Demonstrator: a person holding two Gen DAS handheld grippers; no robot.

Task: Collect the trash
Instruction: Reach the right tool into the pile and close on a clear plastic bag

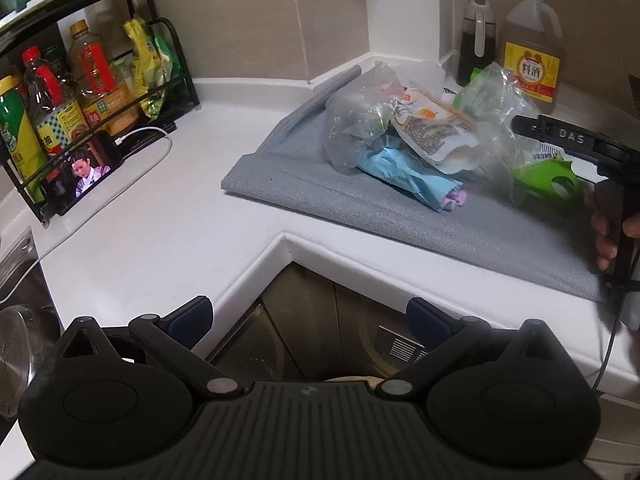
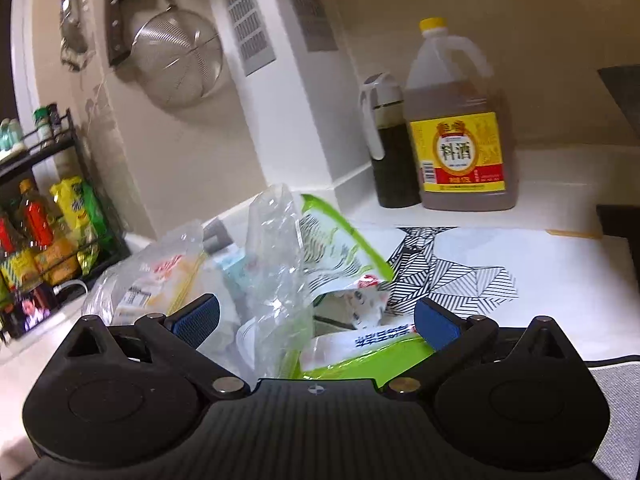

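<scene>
A heap of trash lies on a grey mat [image 1: 460,224] on the white counter: a crumpled clear plastic bag [image 1: 352,128], a white and orange pouch [image 1: 432,128], a blue wrapper [image 1: 408,176] and a green and white package [image 1: 548,176]. My left gripper [image 1: 310,316] hangs open over the counter's inner corner, well short of the heap, with nothing in it. My right gripper [image 2: 316,320] is open at the heap's right side, with the clear plastic [image 2: 276,280] and the green package [image 2: 360,356] between its fingers. Its black body [image 1: 568,138] and the hand holding it [image 1: 604,232] show in the left wrist view.
A black rack of bottles [image 1: 80,92] stands at the far left, with a phone [image 1: 90,168] on a white cable [image 1: 152,148]. A cooking wine jug [image 2: 460,132] and a dark sauce dispenser [image 2: 388,148] stand behind the heap. A strainer [image 2: 180,60] hangs on the wall.
</scene>
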